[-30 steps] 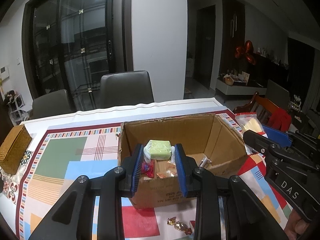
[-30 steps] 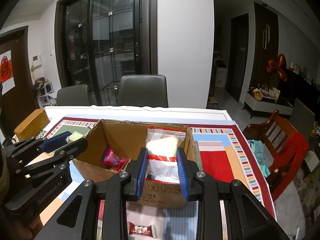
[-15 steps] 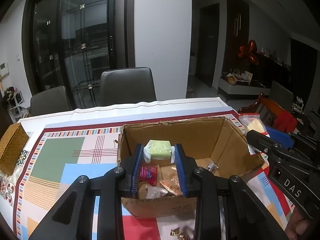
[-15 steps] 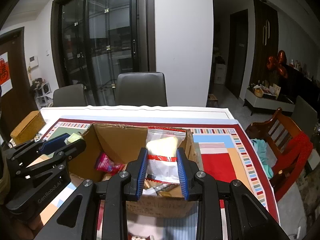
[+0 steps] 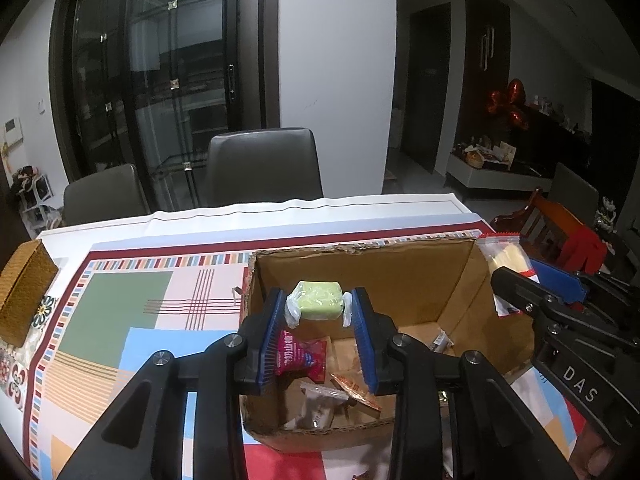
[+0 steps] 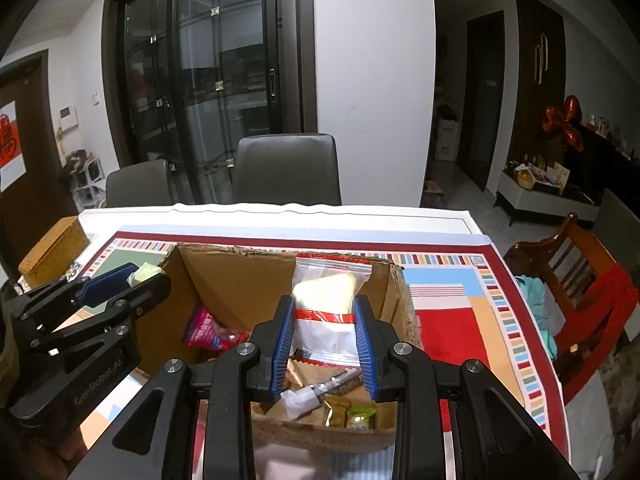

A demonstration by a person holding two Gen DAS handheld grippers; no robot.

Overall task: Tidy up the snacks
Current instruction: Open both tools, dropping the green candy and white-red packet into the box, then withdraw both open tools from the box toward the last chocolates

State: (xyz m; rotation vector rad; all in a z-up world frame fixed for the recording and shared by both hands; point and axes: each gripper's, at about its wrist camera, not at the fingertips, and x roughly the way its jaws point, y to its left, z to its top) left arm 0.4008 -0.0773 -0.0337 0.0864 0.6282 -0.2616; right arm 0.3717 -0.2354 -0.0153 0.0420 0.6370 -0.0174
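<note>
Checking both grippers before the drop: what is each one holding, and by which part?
Left gripper, jaws opening: green wrapped snack, by its crimped ends. Right gripper: clear packet, by its side edges.

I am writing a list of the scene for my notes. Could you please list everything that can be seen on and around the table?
Box: 1, brown cardboard, on the table, open.
Green snack: 1, pale green, in the left claw, over the box.
White packet: 1, white with red, in the right claw, over the box.
Pink packet: 1, inside the box.
Small snacks: several, mixed colours, box floor.
Tablecloth: 1, many colours.
Woven box: 1, tan, table's left edge.
Chairs: 2, grey, behind the table.
Left claw: opening, green snack between.
Right claw: white packet between.
</note>
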